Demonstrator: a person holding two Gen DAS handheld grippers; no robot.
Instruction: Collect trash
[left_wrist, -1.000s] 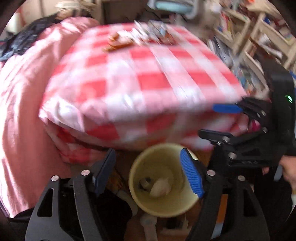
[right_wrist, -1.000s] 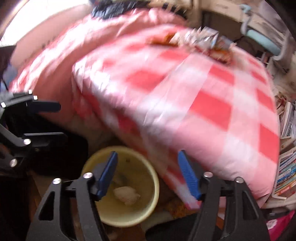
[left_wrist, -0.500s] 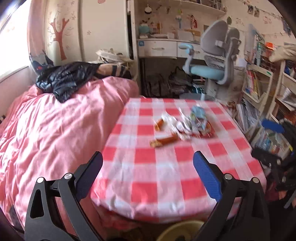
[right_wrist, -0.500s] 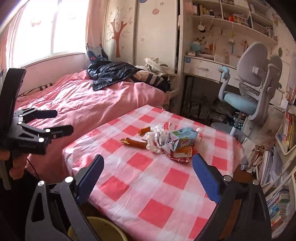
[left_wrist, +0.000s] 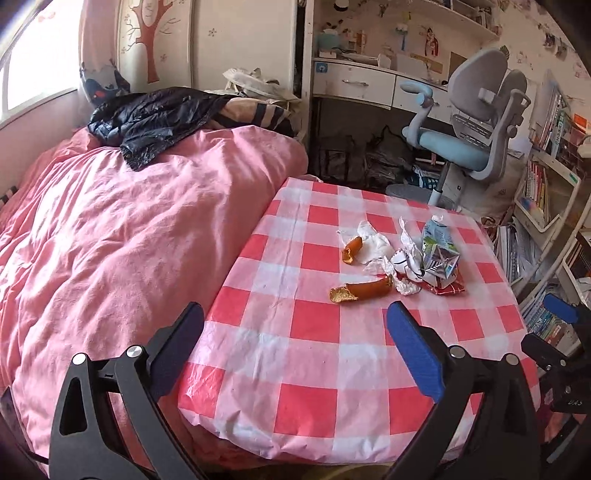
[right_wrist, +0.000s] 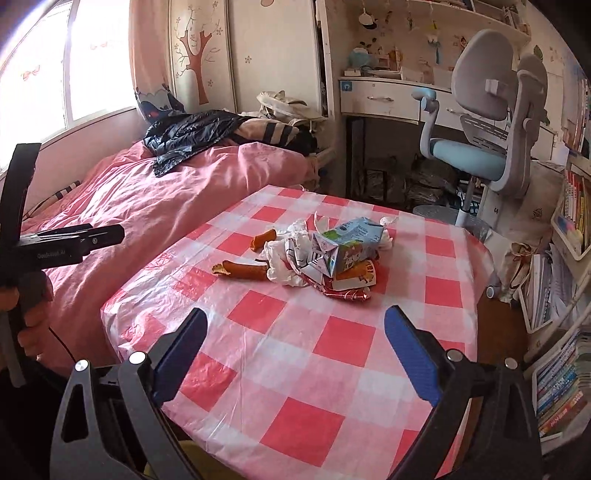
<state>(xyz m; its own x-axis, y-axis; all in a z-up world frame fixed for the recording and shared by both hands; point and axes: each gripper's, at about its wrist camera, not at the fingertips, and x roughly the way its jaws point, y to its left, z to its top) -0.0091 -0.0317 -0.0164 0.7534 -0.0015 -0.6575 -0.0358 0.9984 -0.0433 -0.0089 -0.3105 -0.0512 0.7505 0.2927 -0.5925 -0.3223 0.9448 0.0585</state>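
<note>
On the checked tablecloth (left_wrist: 314, 332), a small heap of trash is seen, untouched by either gripper.

The left gripper (left_wrist: 295, 343) and the right gripper (right_wrist: 295, 347) are both held above the near edge of the table with jaws spread wide and nothing between them; the jaws have just been opening. A crushed milk carton (right_wrist: 347, 247) lies on a red wrapper (right_wrist: 351, 291), with crumpled white paper (right_wrist: 288, 258) touching it. Two orange pieces, possibly peel or sausage, are set just beside it: a longer one (left_wrist: 364, 290) and a shorter one (left_wrist: 352, 249). A pink quilt (left_wrist: 129, 240) lies left of the table.
</note>
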